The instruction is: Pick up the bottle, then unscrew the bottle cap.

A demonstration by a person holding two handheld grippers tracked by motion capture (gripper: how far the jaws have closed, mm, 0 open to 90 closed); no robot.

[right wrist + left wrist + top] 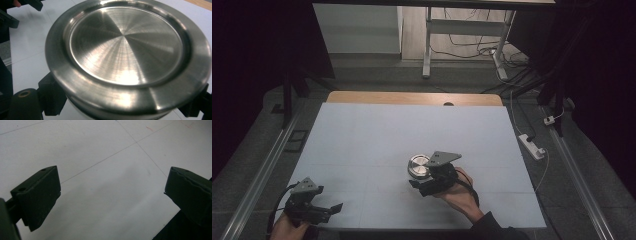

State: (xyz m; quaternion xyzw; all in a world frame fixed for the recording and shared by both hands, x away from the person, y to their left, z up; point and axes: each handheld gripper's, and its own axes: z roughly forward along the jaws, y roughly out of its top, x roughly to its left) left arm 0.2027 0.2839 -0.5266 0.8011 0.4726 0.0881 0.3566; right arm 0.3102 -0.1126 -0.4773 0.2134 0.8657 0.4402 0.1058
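Near the bench's (362, 130) front, our right tool (424, 176) grips the steel lid (418, 165); our left tool (332, 207) gapes wide. Next comes, we judge, a level carry and gentle set-down.

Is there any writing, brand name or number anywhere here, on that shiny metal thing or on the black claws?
None can be read.
Metal container: bare brushed steel lid, no lettering or stamp.
Right gripper, shut on the container: no label visible.
Left gripper, open: plain black jaws, no marks.
White table cover: faint lines only, no text.
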